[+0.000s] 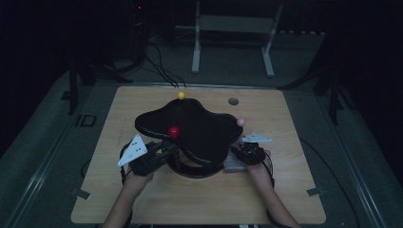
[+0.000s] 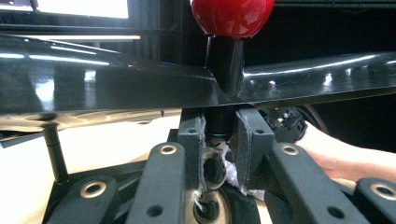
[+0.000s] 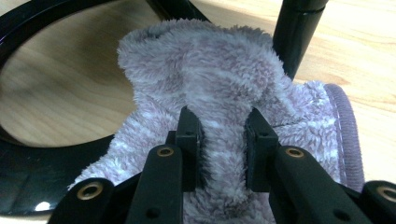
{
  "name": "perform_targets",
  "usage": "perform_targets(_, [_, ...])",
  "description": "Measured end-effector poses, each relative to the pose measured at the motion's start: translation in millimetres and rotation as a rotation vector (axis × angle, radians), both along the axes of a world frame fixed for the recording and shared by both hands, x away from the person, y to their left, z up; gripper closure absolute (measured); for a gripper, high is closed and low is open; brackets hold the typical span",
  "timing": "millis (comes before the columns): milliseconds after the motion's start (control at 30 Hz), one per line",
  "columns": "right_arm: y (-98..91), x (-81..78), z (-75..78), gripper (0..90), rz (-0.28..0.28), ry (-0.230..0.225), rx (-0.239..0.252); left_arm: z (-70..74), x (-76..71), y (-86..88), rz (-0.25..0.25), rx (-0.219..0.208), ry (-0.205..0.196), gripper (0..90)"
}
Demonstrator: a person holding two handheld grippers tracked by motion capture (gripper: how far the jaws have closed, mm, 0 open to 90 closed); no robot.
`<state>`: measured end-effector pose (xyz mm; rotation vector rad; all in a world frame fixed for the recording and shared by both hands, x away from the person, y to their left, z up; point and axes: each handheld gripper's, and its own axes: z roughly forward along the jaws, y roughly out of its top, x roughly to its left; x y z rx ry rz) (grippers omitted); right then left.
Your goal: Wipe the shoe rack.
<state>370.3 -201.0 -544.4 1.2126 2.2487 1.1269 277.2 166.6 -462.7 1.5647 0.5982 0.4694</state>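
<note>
No readable text, label, brand, number or sign stands on anything in these dim pictures; no surface carries lettering that can be made out.

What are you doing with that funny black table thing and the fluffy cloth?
A person is working with two hand-held grippers. The left gripper is clamped on the black post under the red ball, steadying the glossy black stand. The right gripper pinches a fluffy purple cloth down by the stand's ring base on the wooden table.
</note>
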Motion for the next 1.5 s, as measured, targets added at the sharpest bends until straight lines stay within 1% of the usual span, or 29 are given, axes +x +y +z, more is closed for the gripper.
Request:
perform_targets(133, [3.9,-6.8,0.3,72.2,0.013,0.003,-0.018,0.1,-0.6,-0.5,0.003,0.002,-0.001,75.1])
perform_targets(267, [7.1,-15.1,-0.4,72.3,0.03,0.013,-0.004,-0.2,-1.0,-1.0,0.005,0.002,-0.005,75.2])
perform_targets(433, [14.6,-28.8,-0.3,72.3,0.066,0.009,-0.014,-0.4,-1.6,-1.1,0.004,0.001,-0.005,75.2])
perform_targets(567, [21.3,-39.2,-0.5,72.3,0.088,0.011,-0.007,-0.3,-1.9,-1.3,0.004,0.002,-0.006,75.2])
perform_targets(667, [28.9,-46.0,0.6,72.3,0.11,0.006,-0.023,-0.6,-1.9,-1.4,0.005,-0.001,-0.006,75.2])
perform_targets(767, [38.1,-53.4,0.7,72.3,0.138,-0.001,-0.03,-0.6,-2.0,-1.5,0.006,-0.002,-0.005,75.2])
perform_targets(900, [54.3,-64.7,0.1,72.2,0.188,-0.002,-0.021,-0.6,-2.2,-1.7,0.006,0.001,-0.008,75.2])
perform_targets(1000, [67.7,-71.6,-0.9,72.2,0.231,-0.02,-0.029,-0.3,-2.3,-1.7,0.006,0.002,-0.005,75.1])
perform_targets(1067, [75.9,-73.6,-1.2,72.1,0.238,-0.02,-0.028,-0.3,-2.4,-1.7,0.007,0.004,-0.006,75.2])
perform_targets(1133, [83.5,-77.4,-0.6,72.2,0.235,0.004,-0.006,-0.3,-2.4,-1.6,0.007,0.004,-0.006,75.1])
perform_targets(1167, [85.7,-76.0,-1.1,72.1,0.248,-0.026,-0.01,-0.4,-2.4,-1.7,0.008,0.002,-0.005,75.1])
perform_targets(1233, [88.3,-76.1,-1.0,72.1,0.261,-0.023,0.0,-0.6,-2.1,-1.6,0.007,0.0,-0.006,75.1])
perform_targets(1267, [88.3,-76.9,0.0,72.0,0.253,-0.017,-0.018,-0.7,-2.0,-1.6,0.006,-0.003,-0.004,75.1])
perform_targets(1300, [92.2,-77.5,0.2,72.0,0.25,-0.02,0.012,-0.7,-1.9,-1.4,0.005,-0.003,-0.004,75.1])
perform_targets(1333, [96.5,-78.2,0.3,72.0,0.273,0.0,0.035,-0.6,-2.0,-1.6,0.008,-0.001,-0.006,75.2])
perform_targets(1367, [99.0,-79.3,1.3,71.8,0.251,-0.006,0.024,-0.6,-1.9,-1.5,0.007,-0.002,-0.004,75.2])
perform_targets(1400, [103.7,-80.3,1.5,71.7,0.283,0.018,0.047,-0.6,-1.9,-1.4,0.006,-0.002,-0.004,75.1])
perform_targets(1433, [107.6,-81.3,1.8,71.4,0.285,0.022,0.047,-0.4,-2.1,-1.5,0.008,0.001,-0.003,75.1])
perform_targets(1467, [111.0,-81.1,1.6,71.3,0.297,0.005,0.044,-0.4,-2.0,-1.4,0.005,0.001,-0.003,75.1])
perform_targets(1500, [114.3,-80.8,1.2,71.1,0.297,-0.01,0.037,-0.3,-2.0,-1.3,0.007,0.001,-0.002,75.2])
